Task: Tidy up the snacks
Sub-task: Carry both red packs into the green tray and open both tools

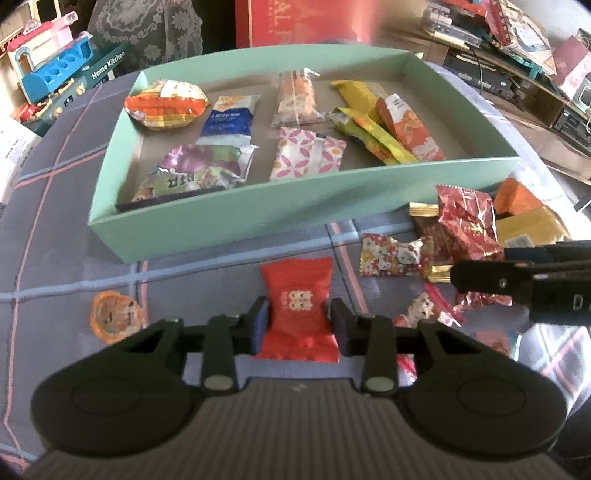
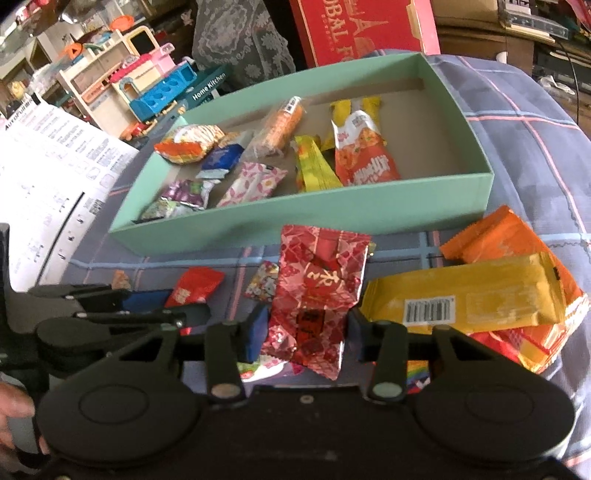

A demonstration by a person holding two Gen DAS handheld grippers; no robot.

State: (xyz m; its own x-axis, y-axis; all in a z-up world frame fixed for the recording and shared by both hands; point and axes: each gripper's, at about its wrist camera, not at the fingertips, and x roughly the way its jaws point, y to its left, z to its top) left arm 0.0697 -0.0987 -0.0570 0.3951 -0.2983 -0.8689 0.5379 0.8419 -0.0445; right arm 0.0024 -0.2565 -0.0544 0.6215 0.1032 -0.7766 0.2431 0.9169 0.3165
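Note:
A green box (image 1: 236, 218) (image 2: 476, 192) holds several wrapped snacks on the plaid cloth. My left gripper (image 1: 298, 325) is shut on a plain red snack packet (image 1: 298, 310) in front of the box; this packet also shows in the right wrist view (image 2: 194, 288). My right gripper (image 2: 306, 332) is shut on a shiny red patterned packet (image 2: 321, 288), which also shows in the left wrist view (image 1: 467, 225). Loose snacks lie on the cloth: a Hello Kitty candy (image 1: 395, 254), a gold packet (image 2: 469, 291) and an orange packet (image 2: 491, 236).
A small round orange snack (image 1: 114, 317) lies at the left on the cloth. A toy kitchen set (image 2: 147, 92) and a red carton (image 2: 354, 26) stand behind the box. A printed paper sheet (image 2: 48, 177) lies at the left. Cluttered shelves (image 1: 517, 55) stand at the right.

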